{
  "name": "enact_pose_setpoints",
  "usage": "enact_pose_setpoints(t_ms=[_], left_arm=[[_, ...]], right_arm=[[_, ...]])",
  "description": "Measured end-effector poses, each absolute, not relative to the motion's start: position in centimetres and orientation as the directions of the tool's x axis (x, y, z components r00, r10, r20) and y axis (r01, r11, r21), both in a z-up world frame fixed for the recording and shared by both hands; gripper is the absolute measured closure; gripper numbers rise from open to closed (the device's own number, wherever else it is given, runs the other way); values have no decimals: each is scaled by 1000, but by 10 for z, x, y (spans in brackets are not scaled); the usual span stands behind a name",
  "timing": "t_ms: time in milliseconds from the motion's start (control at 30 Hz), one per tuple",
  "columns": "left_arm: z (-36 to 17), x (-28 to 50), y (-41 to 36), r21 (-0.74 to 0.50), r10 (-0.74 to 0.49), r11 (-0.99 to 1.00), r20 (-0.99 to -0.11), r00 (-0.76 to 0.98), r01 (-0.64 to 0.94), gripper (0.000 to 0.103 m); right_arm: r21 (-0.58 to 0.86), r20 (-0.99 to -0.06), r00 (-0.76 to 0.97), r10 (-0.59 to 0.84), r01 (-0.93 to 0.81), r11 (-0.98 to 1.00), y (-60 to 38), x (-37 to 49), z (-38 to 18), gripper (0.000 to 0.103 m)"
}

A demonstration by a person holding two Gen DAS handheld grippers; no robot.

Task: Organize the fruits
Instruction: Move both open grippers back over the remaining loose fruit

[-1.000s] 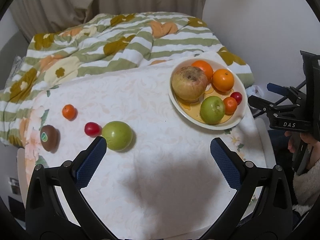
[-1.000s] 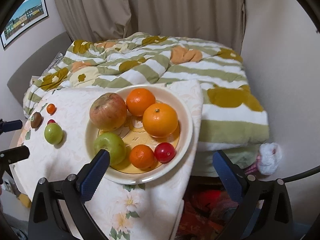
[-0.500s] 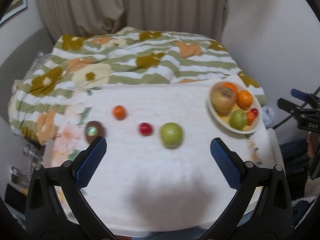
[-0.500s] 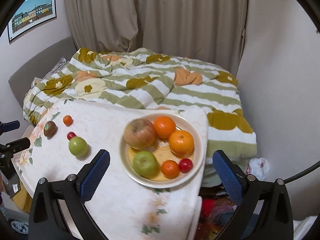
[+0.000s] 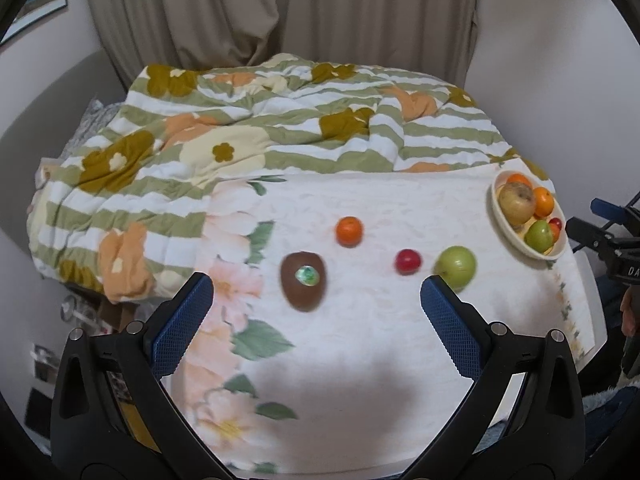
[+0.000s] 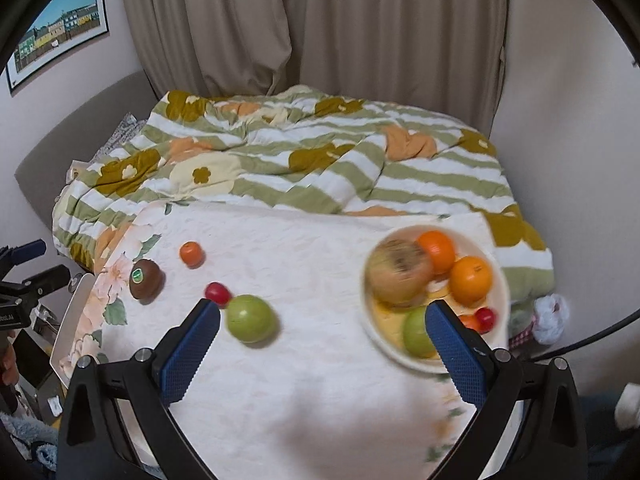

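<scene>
On the white flowered tablecloth lie a brown kiwi with a sticker [image 5: 303,281] [image 6: 145,279], a small orange [image 5: 349,231] [image 6: 191,253], a small red fruit [image 5: 408,261] [image 6: 217,293] and a green apple [image 5: 456,266] [image 6: 251,318]. A cream bowl [image 5: 520,242] [image 6: 384,344] at the table's right holds a large brownish apple, two oranges, a green apple and small red and orange fruits. My left gripper [image 5: 316,304] is open and empty, in front of the kiwi. My right gripper [image 6: 322,330] is open and empty, between the loose green apple and the bowl.
A rumpled green-striped flowered quilt [image 5: 256,132] [image 6: 320,160] covers the bed behind the table. Curtains [image 6: 312,28] hang at the back. A white tray [image 6: 72,320] leans off the table's left edge. A white cloth bundle [image 6: 550,318] lies right of the bowl.
Both grippers have pulled back and swung left. The left view now centres on the kiwi, with the bowl at the far right. The right view now takes in the loose fruits.
</scene>
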State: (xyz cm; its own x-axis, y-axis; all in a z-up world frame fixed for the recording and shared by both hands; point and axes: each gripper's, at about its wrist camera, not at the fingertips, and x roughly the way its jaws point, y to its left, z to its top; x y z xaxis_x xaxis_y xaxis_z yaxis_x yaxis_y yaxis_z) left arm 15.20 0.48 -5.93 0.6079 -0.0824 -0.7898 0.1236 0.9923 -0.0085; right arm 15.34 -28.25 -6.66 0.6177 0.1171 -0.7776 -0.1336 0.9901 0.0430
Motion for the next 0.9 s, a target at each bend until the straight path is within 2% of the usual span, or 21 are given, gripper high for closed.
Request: enact_pose_setpoints(t_ms=[267, 400, 900], left_arm=[[-79, 181, 47, -40, -159, 974, -818, 553, 221, 0], [-91, 197, 55, -53, -198, 957, -836, 512, 284, 0], [-160, 242, 43, -122, -298, 889, -886, 356, 441, 0]], right_arm=[[50, -814, 577, 72, -54, 997, -235, 160, -89, 1], [115, -825, 557, 91, 9, 993, -222, 163, -106, 1], [71, -869, 495, 13, 98, 993, -197, 179, -161, 1]])
